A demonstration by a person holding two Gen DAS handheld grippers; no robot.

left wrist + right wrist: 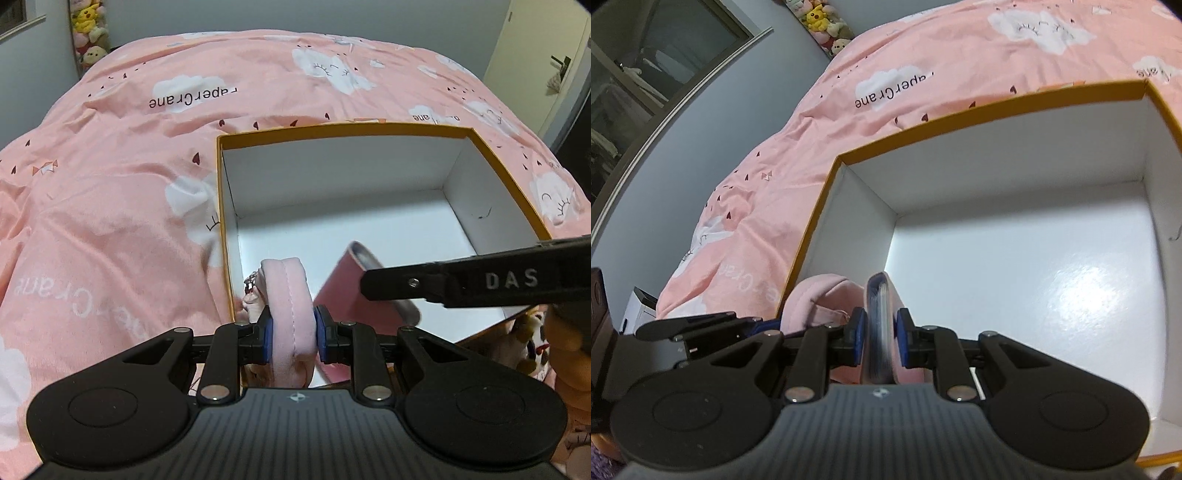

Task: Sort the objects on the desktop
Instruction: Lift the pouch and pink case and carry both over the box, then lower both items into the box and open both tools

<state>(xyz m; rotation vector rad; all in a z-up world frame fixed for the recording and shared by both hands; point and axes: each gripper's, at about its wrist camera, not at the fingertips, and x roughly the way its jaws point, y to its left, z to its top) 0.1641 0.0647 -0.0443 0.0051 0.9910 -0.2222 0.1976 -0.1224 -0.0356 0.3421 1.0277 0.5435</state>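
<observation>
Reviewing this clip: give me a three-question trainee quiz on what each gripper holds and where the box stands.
1. True or false: the left gripper is shut on a soft pink fabric pouch.
2. What does the right gripper clamp? A) a thin pink booklet with stacked pages B) a plush toy C) nothing
3. Fill in: the open yellow-rimmed cardboard box with white inside sits on a pink ____ printed with white clouds.

Key: 1 true; 2 A; 3 bedspread.
</observation>
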